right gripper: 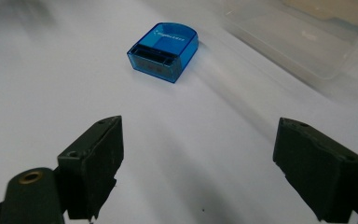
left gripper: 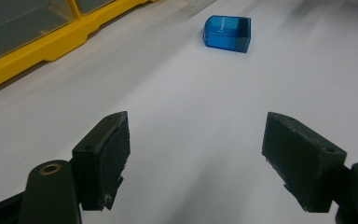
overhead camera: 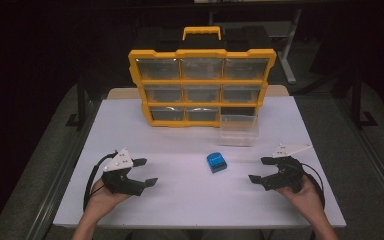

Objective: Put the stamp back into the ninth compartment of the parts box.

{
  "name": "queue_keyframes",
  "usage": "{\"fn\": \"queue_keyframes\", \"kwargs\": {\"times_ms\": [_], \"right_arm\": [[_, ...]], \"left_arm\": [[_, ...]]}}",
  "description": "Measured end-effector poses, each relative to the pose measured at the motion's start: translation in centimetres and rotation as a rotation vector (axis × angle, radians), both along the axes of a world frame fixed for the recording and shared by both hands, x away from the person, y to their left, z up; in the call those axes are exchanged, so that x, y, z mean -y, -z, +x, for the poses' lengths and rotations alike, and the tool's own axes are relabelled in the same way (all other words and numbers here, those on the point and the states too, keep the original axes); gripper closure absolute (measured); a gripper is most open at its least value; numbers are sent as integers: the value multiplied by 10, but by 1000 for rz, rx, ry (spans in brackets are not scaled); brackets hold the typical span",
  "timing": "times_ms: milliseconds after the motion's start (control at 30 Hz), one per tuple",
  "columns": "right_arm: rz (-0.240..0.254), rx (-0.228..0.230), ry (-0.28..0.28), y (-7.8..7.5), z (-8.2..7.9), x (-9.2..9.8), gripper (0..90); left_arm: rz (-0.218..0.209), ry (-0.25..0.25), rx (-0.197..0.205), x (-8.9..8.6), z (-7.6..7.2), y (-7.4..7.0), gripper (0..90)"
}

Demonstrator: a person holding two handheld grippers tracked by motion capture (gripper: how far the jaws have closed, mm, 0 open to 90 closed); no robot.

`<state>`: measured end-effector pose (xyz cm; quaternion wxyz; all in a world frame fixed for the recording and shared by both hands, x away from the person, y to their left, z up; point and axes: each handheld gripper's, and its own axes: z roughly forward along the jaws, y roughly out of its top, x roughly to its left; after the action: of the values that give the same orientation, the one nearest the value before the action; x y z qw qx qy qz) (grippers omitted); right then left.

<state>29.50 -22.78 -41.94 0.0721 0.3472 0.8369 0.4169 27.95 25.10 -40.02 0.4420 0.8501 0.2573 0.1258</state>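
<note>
A small blue translucent box (overhead camera: 216,162) lies on the white table (overhead camera: 180,200), between my two grippers and touched by neither. It shows far ahead in the left gripper view (left gripper: 227,33) and nearer in the right gripper view (right gripper: 164,45). My left gripper (overhead camera: 145,171) rests at the table's left, jaws wide apart with nothing between them (left gripper: 196,158). At the table's right, my right gripper (overhead camera: 260,169) is likewise open and empty (right gripper: 198,172). Both point inward toward the box.
A yellow organizer (overhead camera: 201,87) with clear drawers stands at the back of the table. One clear drawer (overhead camera: 238,130) sits pulled out on the table in front of its lower right slot, close behind the blue box (right gripper: 307,42).
</note>
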Motion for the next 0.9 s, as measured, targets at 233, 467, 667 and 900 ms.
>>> {"fn": "queue_keyframes", "kwargs": {"times_ms": [233, 467, 667, 900], "right_arm": [[1, -10, -4, -6, 4, -11, 152], [-4, -29, -20, -10, 9, -23, 151], [-12, -40, -25, -12, 12, -30, 151], [-21, -44, -36, -17, 14, -37, 150]], "left_arm": [[-10, -4, 6, -3, -2, -1, 224], [-15, -11, 8, -7, -2, -2, 220], [-15, -10, 12, -7, -2, -1, 219], [-16, -10, 13, -7, -3, -1, 218]]}}
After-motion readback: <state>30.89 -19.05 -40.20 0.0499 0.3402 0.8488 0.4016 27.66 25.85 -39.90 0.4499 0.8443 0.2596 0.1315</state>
